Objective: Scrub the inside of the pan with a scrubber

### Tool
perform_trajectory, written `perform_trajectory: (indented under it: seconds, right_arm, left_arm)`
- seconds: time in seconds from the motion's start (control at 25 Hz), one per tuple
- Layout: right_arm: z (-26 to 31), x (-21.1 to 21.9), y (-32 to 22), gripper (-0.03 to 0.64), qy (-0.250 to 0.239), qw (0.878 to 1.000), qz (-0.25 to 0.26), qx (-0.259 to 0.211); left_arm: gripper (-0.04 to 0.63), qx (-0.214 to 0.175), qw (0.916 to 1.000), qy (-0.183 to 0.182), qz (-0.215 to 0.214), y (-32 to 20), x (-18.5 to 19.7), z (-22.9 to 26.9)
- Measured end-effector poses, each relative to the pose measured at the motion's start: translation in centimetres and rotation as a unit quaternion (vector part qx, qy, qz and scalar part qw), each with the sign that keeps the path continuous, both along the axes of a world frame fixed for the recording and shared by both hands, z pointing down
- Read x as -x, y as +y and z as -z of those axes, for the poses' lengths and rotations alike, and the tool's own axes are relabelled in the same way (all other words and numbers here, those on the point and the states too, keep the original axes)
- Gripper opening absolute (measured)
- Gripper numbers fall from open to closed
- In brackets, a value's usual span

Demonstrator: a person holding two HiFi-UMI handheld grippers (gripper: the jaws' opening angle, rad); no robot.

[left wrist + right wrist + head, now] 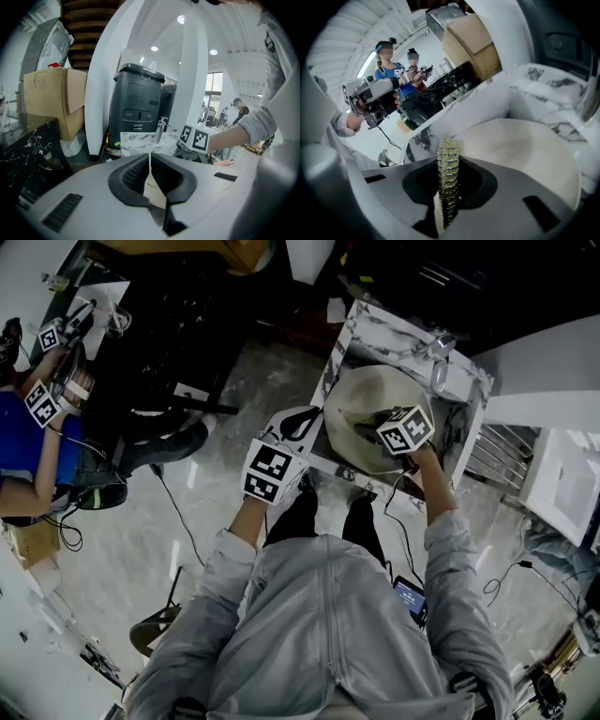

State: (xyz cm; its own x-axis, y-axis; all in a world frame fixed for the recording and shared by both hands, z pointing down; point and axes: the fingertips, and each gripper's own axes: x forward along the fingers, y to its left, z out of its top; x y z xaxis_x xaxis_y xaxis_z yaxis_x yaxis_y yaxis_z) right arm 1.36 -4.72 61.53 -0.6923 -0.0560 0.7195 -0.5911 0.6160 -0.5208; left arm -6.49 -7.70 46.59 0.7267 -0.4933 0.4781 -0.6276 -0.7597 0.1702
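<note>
Over the cream pan (364,390) on the marble bench (401,337), the right gripper (449,190) pinches a ribbed scrubber (449,164); the left gripper (151,177) is clamped on the pan's thin left rim

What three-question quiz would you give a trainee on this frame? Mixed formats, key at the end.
1. True or false: the right gripper is shut on the scrubber.
2. The left gripper has its jaws: A) apart and empty; B) closed on the rim of the pan; C) closed on a cloth.
3. In the head view, which gripper is over the pan's inside?
Key: 1 true; 2 B; 3 the right one.
</note>
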Motion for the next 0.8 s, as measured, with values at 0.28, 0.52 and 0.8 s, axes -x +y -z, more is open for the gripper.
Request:
perform_trajectory:
  seconds: [0.28, 0.52, 0.8]
  right_arm:
    - [6.7, -3.9, -0.8, 0.084, 0.065, 0.976, -0.081, -0.193]
    - [14.2, -6.7, 0.0, 0.084, 0.074, 0.947, -0.103, -0.295]
    - [24.0, -11.5, 0.1, 0.084, 0.08, 0.902, -0.154, -0.394]
  left_arm:
    - [0.031, -0.045, 0.999, 0.005, 0.007, -0.2, -2.0, 3.8]
    - [0.031, -0.076, 0.9967, 0.02, 0.02, -0.2, -4.4, 7.0]
    - [0.031, -0.129, 0.9912, 0.027, 0.014, -0.8, -7.3, 11.8]
